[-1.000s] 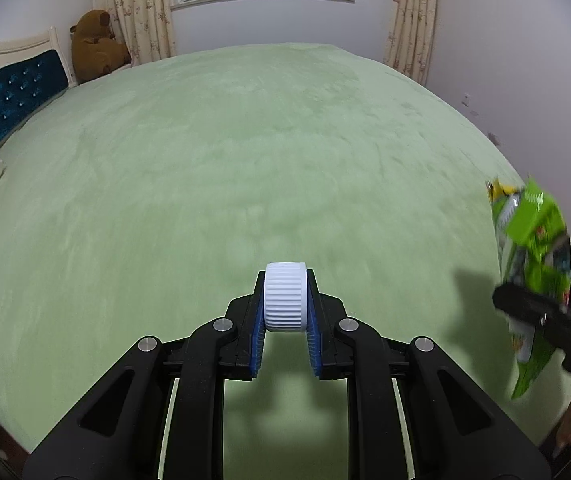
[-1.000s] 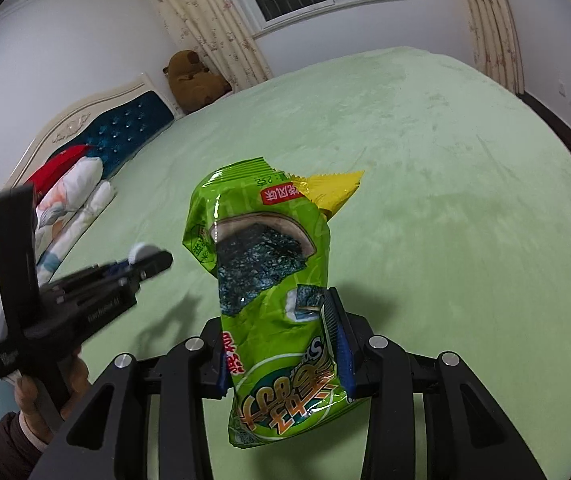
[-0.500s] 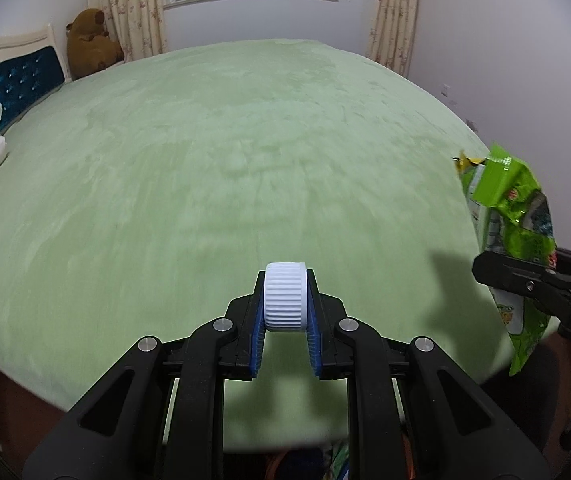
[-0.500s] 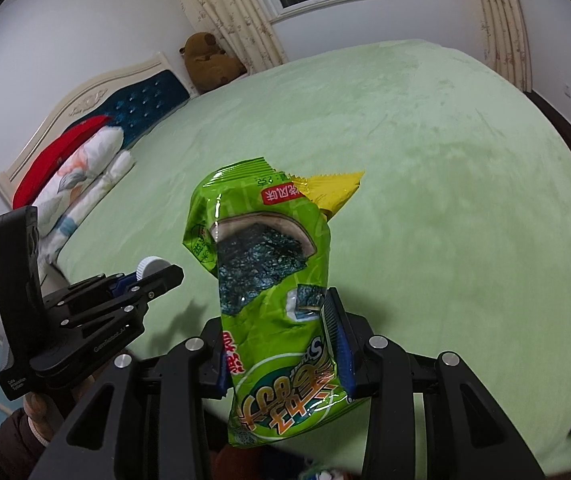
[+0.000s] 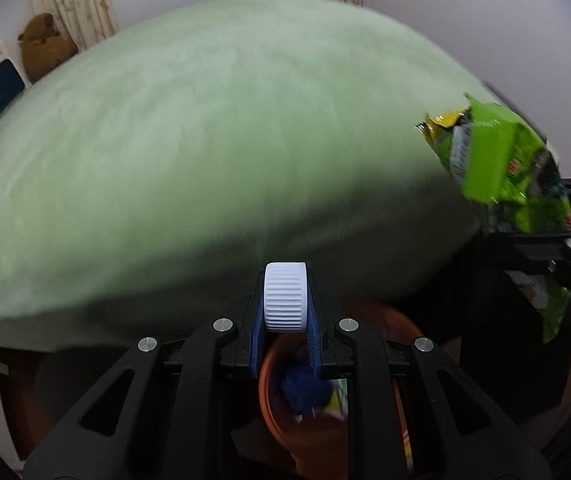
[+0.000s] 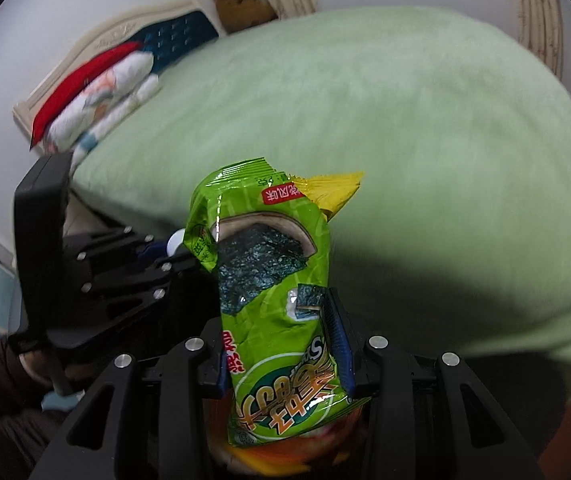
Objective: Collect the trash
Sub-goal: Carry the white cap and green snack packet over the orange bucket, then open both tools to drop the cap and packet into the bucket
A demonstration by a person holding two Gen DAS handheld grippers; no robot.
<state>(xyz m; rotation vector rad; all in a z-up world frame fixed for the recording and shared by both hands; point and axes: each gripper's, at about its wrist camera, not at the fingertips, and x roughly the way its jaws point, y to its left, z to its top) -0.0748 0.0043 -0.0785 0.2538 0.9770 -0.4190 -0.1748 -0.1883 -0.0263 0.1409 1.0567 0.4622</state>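
My left gripper (image 5: 285, 308) is shut on a white ribbed bottle cap (image 5: 286, 298), past the foot edge of the green bed (image 5: 205, 128). Below it, an orange bin (image 5: 281, 424) holds a blue lump and some wrappers. My right gripper (image 6: 281, 340) is shut on a green seaweed snack bag (image 6: 273, 280) with a yellow wrapper (image 6: 335, 188) behind it. In the left wrist view the snack bag (image 5: 501, 168) hangs at the far right. In the right wrist view the left gripper (image 6: 173, 256) sits at the left, a hand beneath it.
The bed's headboard (image 6: 173, 36), stacked pillows (image 6: 97, 96) and a brown plush bear (image 5: 45, 50) lie at the far end. Curtains (image 5: 73, 8) flank the window. Dark floor shows below the bed's foot edge. Something orange (image 6: 269, 452) shows under the snack bag.
Both grippers have drawn back off the bed toward its foot edge and dipped lower. The orange bin has come into view under the left gripper. Both grips are unchanged.
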